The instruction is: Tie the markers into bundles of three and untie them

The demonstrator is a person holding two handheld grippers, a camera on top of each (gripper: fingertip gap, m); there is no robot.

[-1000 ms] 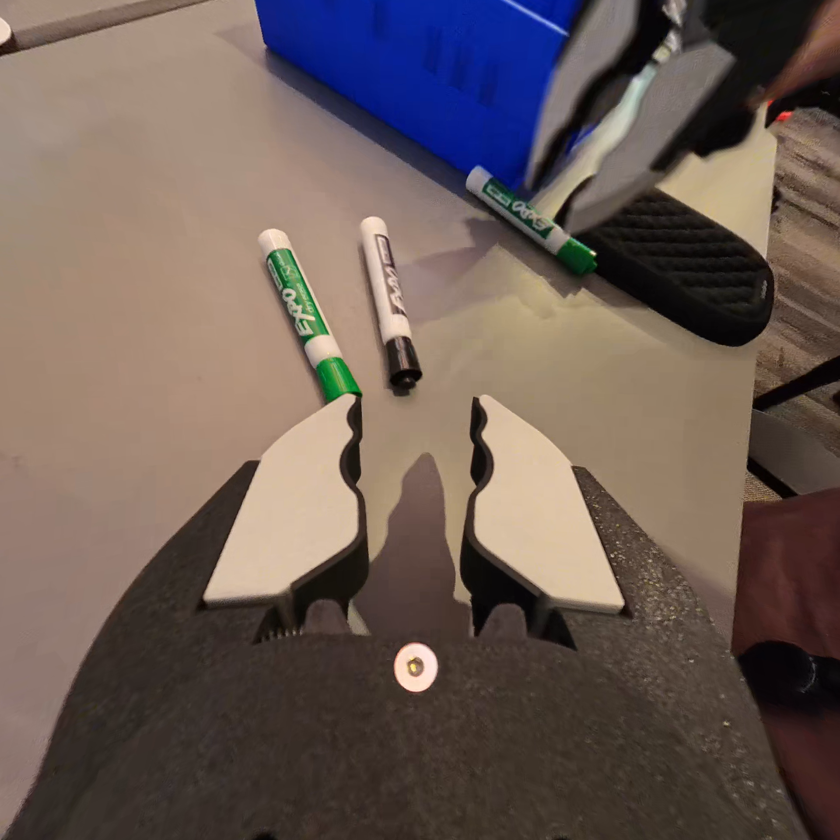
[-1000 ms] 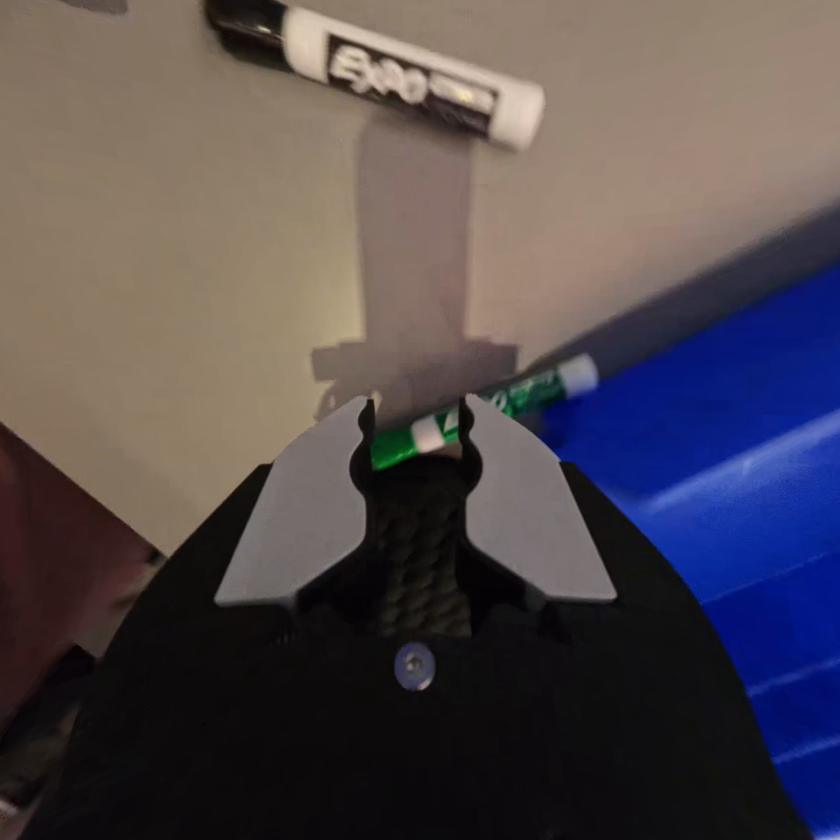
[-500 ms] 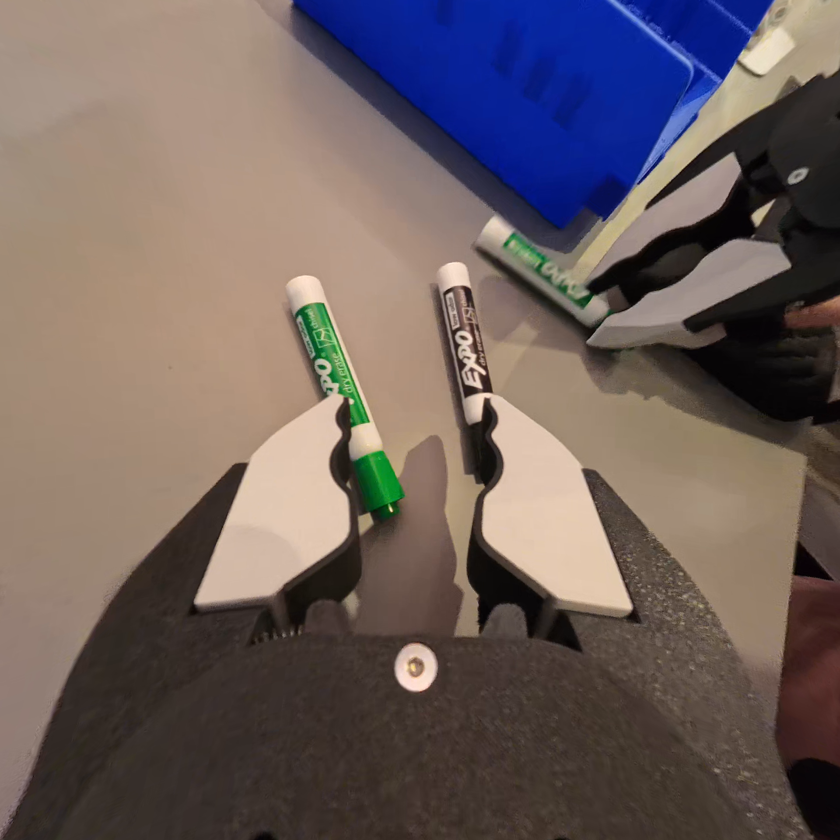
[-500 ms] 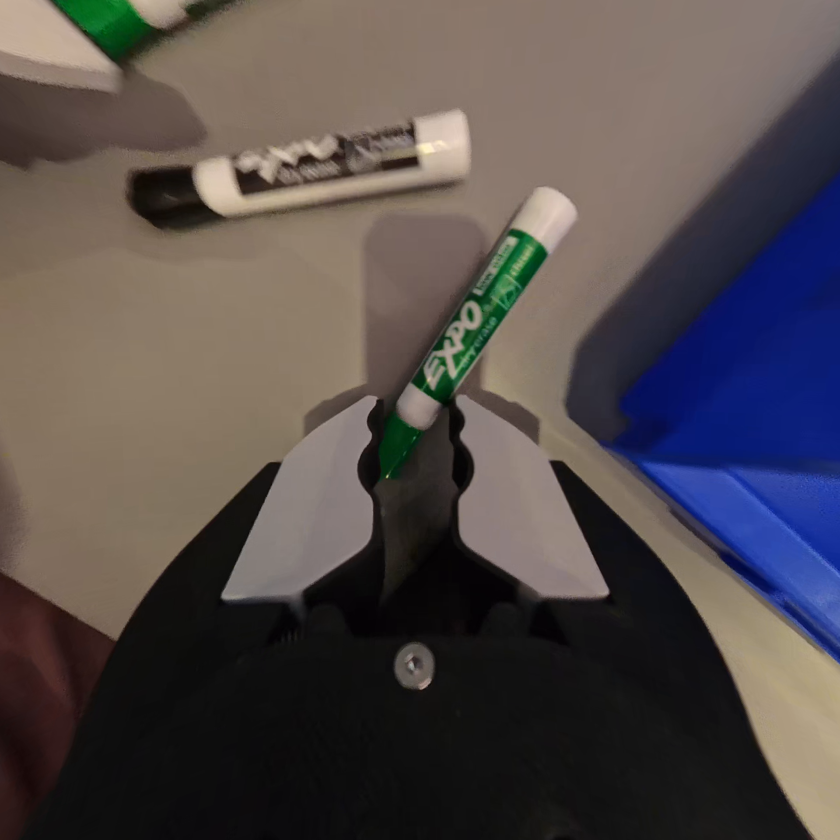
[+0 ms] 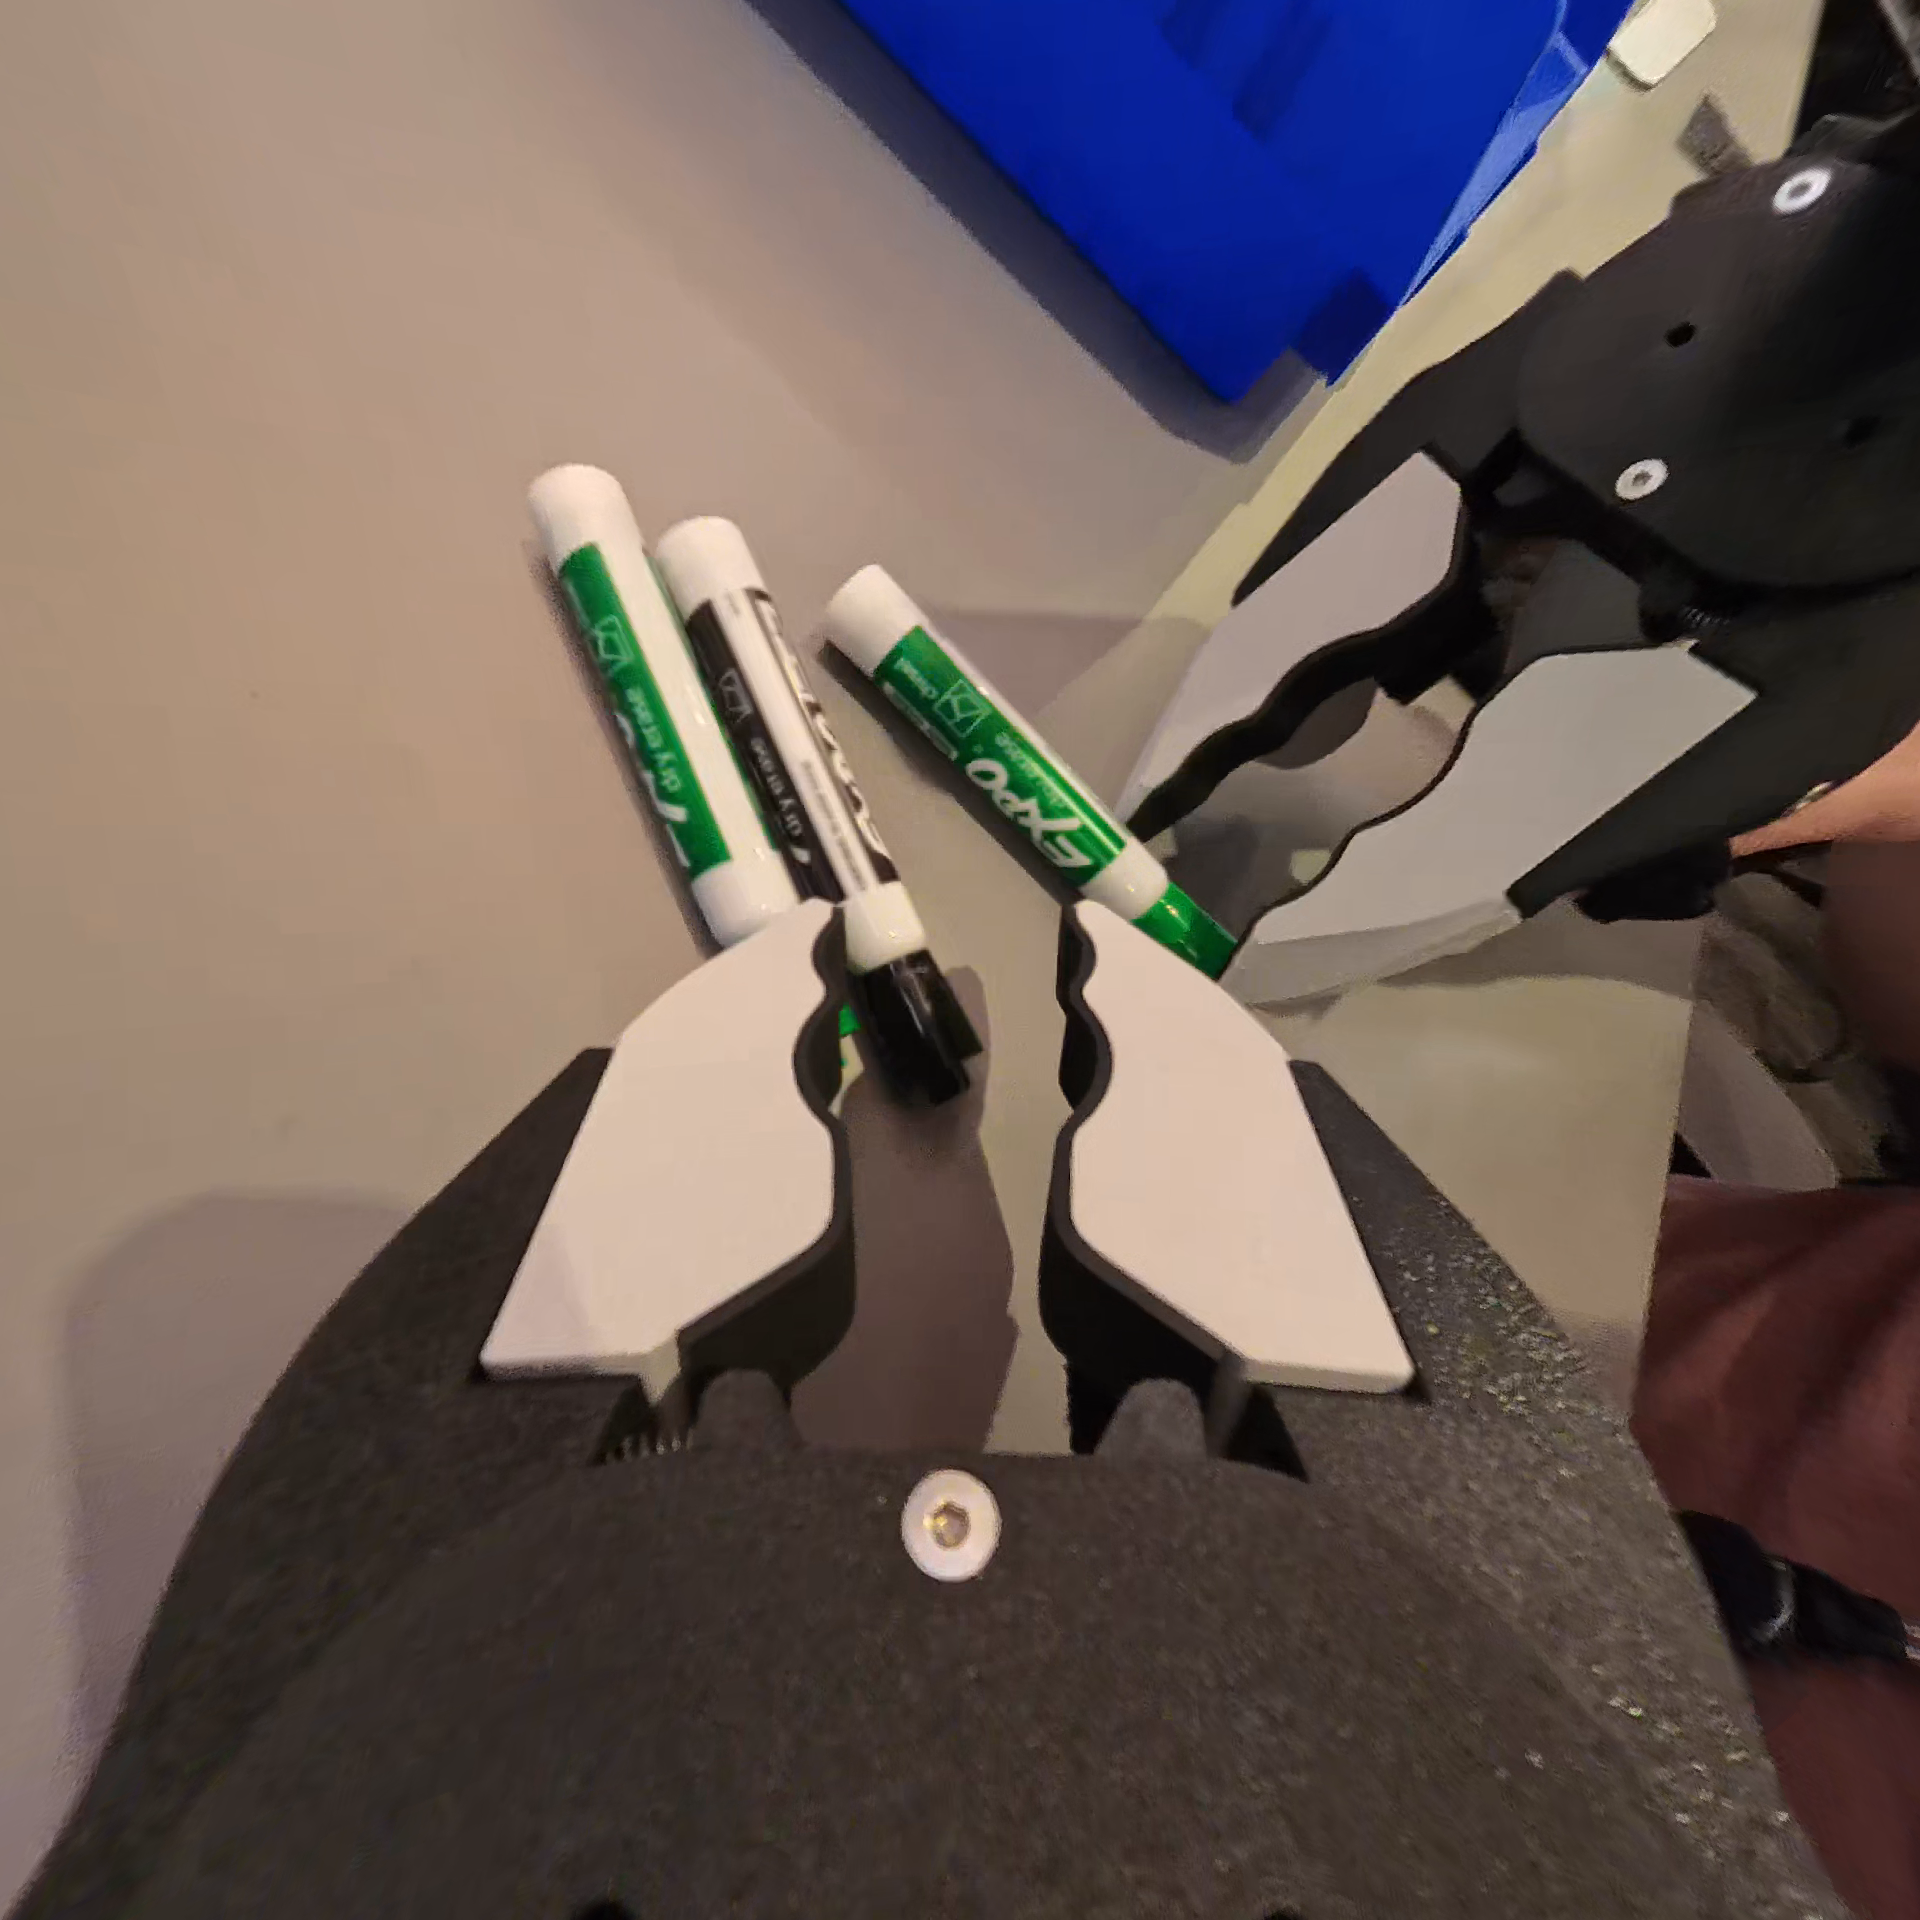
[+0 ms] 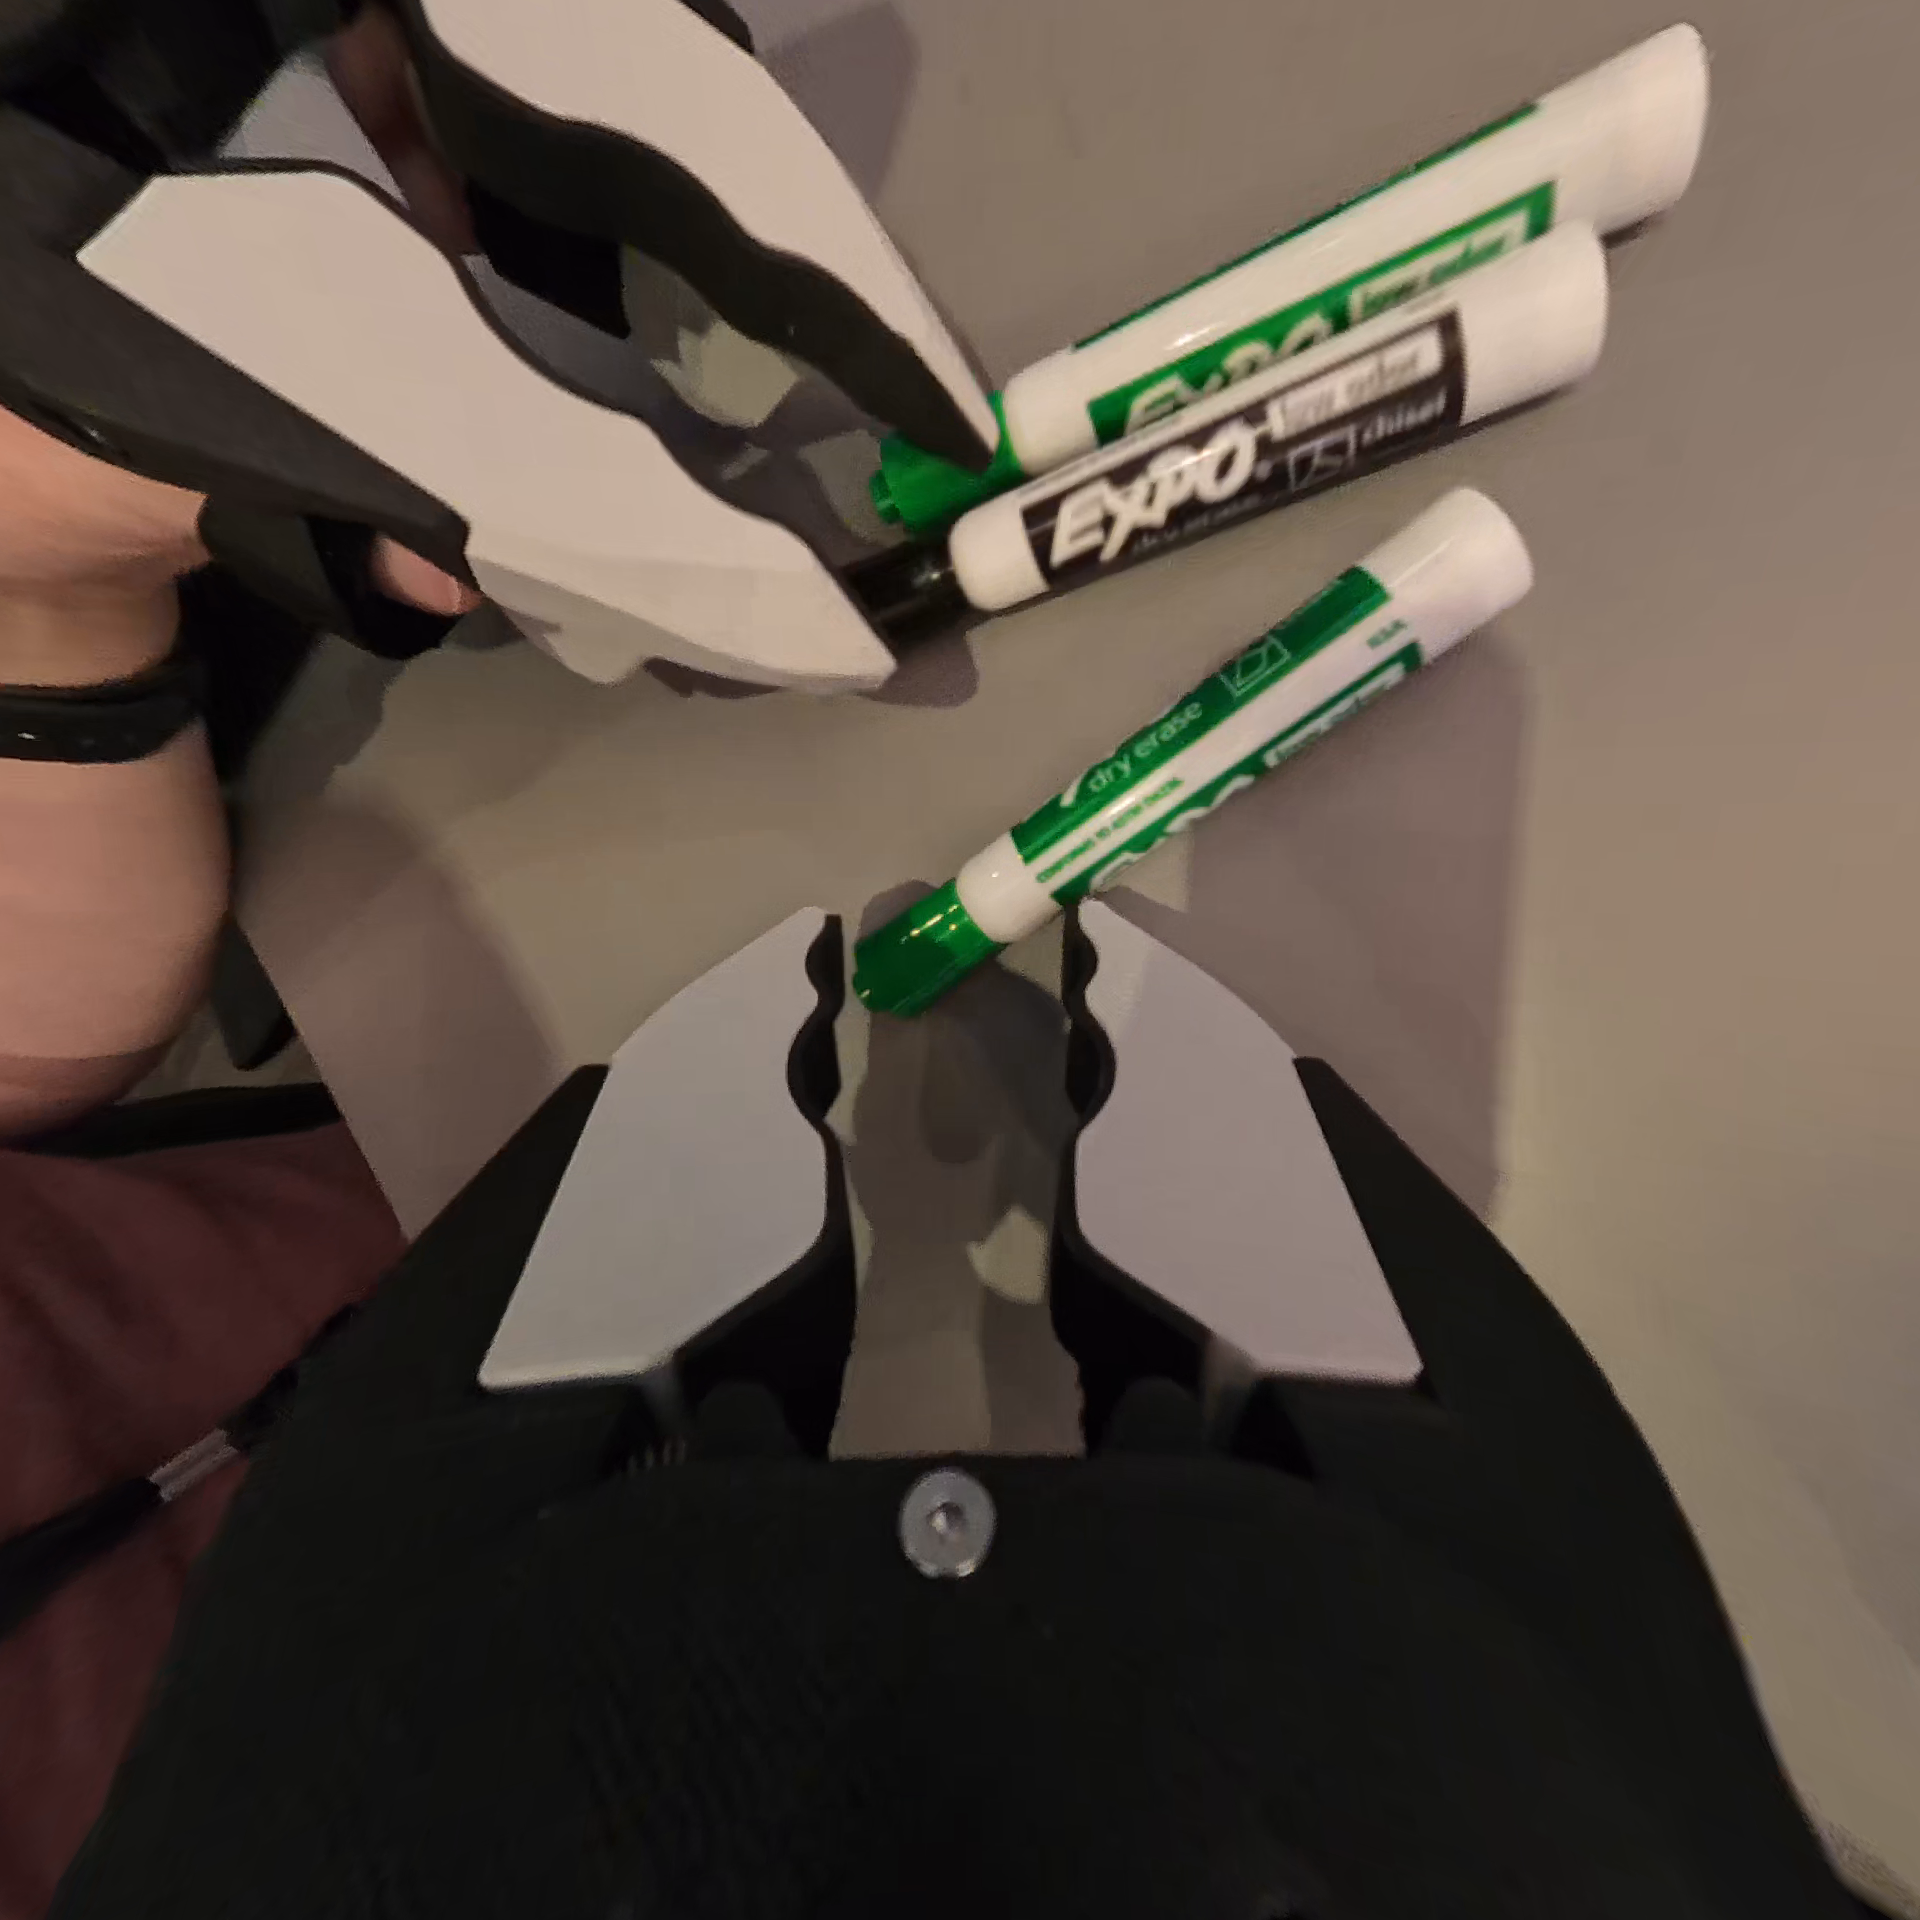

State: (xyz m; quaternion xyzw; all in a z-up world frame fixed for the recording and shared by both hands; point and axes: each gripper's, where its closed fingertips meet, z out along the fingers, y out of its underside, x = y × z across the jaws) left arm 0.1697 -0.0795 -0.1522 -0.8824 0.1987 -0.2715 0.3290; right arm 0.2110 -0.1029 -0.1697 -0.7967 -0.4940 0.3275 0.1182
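Three markers lie on the grey table (image 5: pixel 312 520). A green marker (image 5: pixel 644 707) and a black marker (image 5: pixel 774 748) lie side by side. Their caps reach in between the fingers of my left gripper (image 5: pixel 951 935). The black cap lies against the left finger, with a gap to the right finger, so this gripper is open. A second green marker (image 6: pixel 1226 727) lies with its cap between the fingertips of my right gripper (image 6: pixel 951 930), which is open and not pressing on it. The right gripper also shows in the left wrist view (image 5: pixel 1330 873), and the left gripper in the right wrist view (image 6: pixel 925 556).
A blue bin (image 5: pixel 1195 156) stands on the table beyond the markers. The table's edge runs close on the right, with a person's dark red clothing (image 5: pixel 1787 1351) beside it. A hand (image 6: pixel 83 831) holds the left gripper. Across from one pair of fingers to the other is roughly 6 centimetres.
The left jaws narrowed around the green and black markers, which now lie side by side. The right gripper brought the second green marker from the bin toward them, and its jaws widened.
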